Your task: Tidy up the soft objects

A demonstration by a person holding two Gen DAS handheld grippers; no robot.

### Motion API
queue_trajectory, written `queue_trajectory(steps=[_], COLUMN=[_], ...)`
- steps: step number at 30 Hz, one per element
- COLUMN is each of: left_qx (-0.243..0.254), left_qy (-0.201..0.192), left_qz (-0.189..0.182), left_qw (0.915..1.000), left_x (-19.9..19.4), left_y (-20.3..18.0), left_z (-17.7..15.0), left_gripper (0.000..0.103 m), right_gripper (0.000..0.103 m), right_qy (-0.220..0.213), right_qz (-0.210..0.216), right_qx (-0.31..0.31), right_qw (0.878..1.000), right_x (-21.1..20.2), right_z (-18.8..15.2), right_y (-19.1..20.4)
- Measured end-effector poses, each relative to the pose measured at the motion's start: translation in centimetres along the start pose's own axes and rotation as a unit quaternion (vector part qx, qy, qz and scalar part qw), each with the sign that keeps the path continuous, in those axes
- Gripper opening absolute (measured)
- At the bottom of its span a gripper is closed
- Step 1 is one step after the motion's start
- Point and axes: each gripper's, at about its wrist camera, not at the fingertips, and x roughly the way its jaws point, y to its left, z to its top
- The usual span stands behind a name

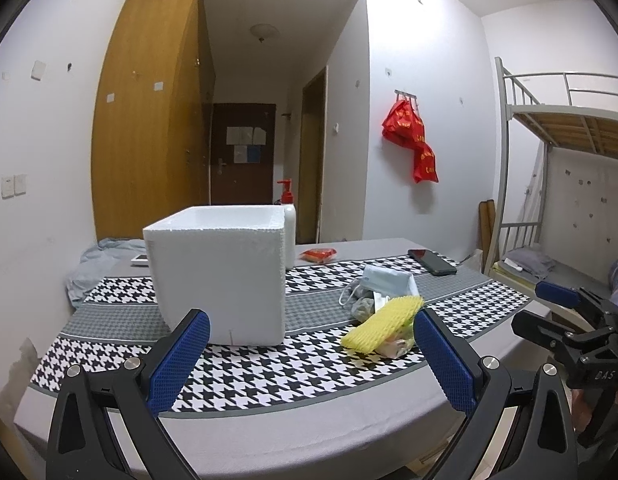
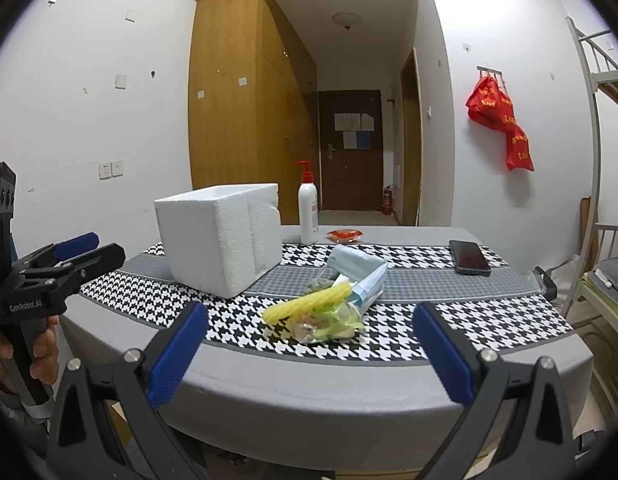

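Yellow foam net (image 2: 309,303) on soft pile ahead between right gripper (image 2: 309,354) spread fingers; left gripper (image 1: 309,354) also spread, empty, foam box (image 1: 219,268) ahead-left

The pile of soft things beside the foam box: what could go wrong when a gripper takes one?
1. The yellow foam net lies on the plastic bag and against the mask pack, so one grasp may drag its neighbours.
2. The foam box looks light; a bump may shift it.
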Motion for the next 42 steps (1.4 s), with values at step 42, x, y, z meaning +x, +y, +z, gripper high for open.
queue_trajectory(steps=[42], left_qx=[0.051], left_qy=[0.147], left_qz=[-0.103], left_qw=[0.9824], left_x=[12.8], left_y=[-3.5], left_z=[-0.2], left_gripper=[0.102], right_gripper=[0.103], right_qy=[0.081], right_qz=[-0.031], right_qx=[0.034], right_qw=[0.996], right_x=[8.4], right_z=[0.5], right_y=[-5.7])
